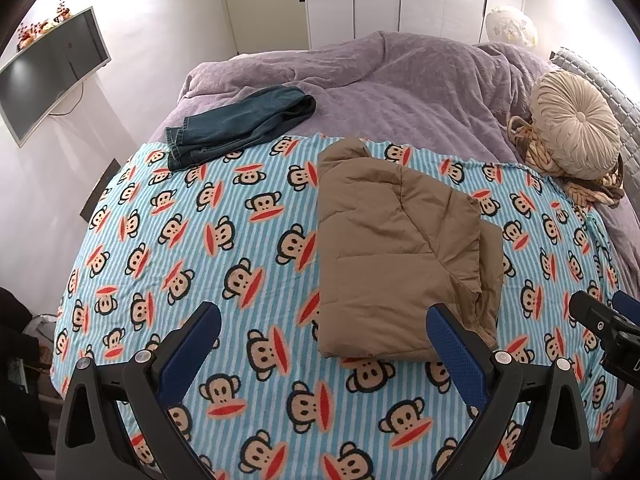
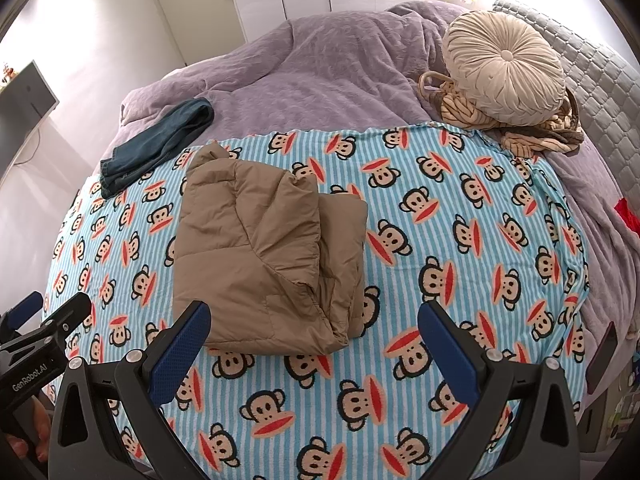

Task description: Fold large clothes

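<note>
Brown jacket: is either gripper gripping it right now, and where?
Nothing is held. The left gripper and right gripper are both open, short of the folded brown jacket on the monkey-print blanket.

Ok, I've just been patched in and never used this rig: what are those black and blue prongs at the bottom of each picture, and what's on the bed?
The prongs are the two fingers of a hand-held gripper; a person carries one in each hand. Each picture comes from a fisheye camera on one gripper, looking forward along its fingers. In the left wrist view you see the left gripper, open and holding nothing, with the other gripper at the right edge. In the right wrist view the right gripper is also open and empty.

On the bed, a monkey-print blanket covers the near part. A folded tan padded jacket lies on it. Dark jeans lie folded at its far left edge, partly on the purple cover. A round cushion sits far right.
</note>
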A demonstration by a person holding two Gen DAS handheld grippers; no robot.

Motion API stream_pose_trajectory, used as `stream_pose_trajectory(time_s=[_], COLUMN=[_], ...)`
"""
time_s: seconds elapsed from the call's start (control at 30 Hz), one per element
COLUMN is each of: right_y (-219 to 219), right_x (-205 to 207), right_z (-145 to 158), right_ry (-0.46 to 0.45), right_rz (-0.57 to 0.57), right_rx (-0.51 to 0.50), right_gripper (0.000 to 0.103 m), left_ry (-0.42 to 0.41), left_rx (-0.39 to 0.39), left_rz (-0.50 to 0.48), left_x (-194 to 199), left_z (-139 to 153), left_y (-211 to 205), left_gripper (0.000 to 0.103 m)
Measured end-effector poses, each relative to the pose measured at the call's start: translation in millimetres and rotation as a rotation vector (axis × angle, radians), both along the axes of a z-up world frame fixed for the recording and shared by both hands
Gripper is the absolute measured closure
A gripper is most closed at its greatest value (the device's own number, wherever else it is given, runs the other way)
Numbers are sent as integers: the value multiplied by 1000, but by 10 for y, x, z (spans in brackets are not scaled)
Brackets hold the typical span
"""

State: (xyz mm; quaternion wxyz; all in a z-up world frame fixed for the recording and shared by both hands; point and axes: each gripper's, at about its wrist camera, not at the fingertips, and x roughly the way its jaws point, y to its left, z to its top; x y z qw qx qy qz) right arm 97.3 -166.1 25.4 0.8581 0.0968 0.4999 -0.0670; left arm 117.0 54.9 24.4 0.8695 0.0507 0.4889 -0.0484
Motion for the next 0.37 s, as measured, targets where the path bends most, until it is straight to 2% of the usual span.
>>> stream_pose_trajectory(time_s=[0.37], right_y=[-3], right_x=[10], right_z=[-5], right_ry=[1], right_rz=[0], right_rx=[2], right_gripper=[0], left_ry=[-8], left_rx=[-8], left_rz=[10], left_x=[7], left_z=[21], left_y=[6], left_gripper=[0])
